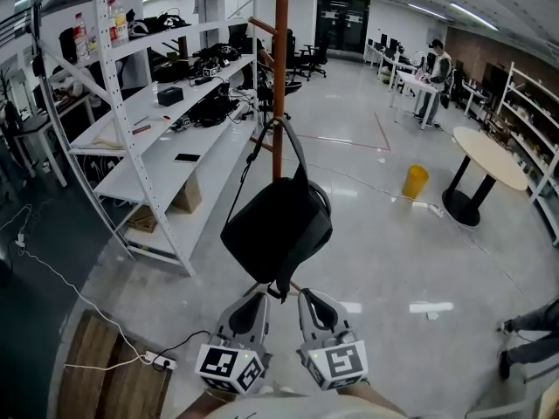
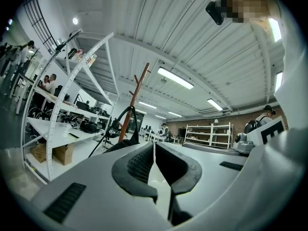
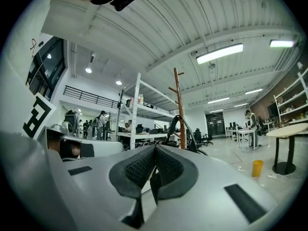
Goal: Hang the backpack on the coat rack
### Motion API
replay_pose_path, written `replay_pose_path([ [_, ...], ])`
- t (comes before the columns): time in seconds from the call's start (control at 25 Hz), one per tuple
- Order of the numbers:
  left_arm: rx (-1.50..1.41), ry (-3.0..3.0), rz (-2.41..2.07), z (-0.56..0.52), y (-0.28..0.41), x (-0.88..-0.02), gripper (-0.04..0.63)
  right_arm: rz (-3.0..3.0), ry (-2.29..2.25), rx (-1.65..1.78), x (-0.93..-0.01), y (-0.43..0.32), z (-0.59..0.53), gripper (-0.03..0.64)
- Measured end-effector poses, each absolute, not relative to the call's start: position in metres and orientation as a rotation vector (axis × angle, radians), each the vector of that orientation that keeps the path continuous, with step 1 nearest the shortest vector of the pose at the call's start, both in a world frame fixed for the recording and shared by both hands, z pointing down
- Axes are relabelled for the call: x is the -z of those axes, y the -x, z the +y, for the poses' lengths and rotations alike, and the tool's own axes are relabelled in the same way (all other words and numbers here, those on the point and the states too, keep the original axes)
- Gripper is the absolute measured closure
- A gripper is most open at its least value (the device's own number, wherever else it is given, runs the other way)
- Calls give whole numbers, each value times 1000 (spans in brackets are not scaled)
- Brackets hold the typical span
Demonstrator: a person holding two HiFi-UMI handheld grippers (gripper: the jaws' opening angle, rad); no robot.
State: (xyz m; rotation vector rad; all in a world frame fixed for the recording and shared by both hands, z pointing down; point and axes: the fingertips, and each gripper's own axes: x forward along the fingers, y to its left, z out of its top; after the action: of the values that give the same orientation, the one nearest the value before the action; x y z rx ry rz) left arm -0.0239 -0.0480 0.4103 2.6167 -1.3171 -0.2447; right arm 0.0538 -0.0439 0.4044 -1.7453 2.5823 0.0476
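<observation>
Soft black backpack (image 1: 278,225) on slim wooden coat rack (image 1: 280,59), left gripper (image 2: 153,148), right gripper (image 3: 155,150), jaws closed empty

**What my views keep from me**

From my head, the coat rack (image 1: 280,59) runs out past the top edge, and its foot is hidden behind the backpack (image 1: 278,225). I cannot tell which peg carries the strap (image 3: 173,125).

At the far right a person (image 1: 528,332) is cut by the edge, so only legs show. The wooden slats (image 1: 96,369) at the near left are clipped by the rim. The clutter on the shelving (image 1: 166,173) is too small to name.

My left gripper (image 2: 154,148) and my right gripper (image 3: 154,150) each block the bag's body in their own views. Only the strap and a dark sliver show.
</observation>
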Motion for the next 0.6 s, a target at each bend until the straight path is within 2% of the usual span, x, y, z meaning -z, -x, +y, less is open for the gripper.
replay_pose_path([
  [0.6, 250, -2604, -1314, -51, 34, -410, 571, 2644, 1722, -59, -407, -35, -47, 598],
])
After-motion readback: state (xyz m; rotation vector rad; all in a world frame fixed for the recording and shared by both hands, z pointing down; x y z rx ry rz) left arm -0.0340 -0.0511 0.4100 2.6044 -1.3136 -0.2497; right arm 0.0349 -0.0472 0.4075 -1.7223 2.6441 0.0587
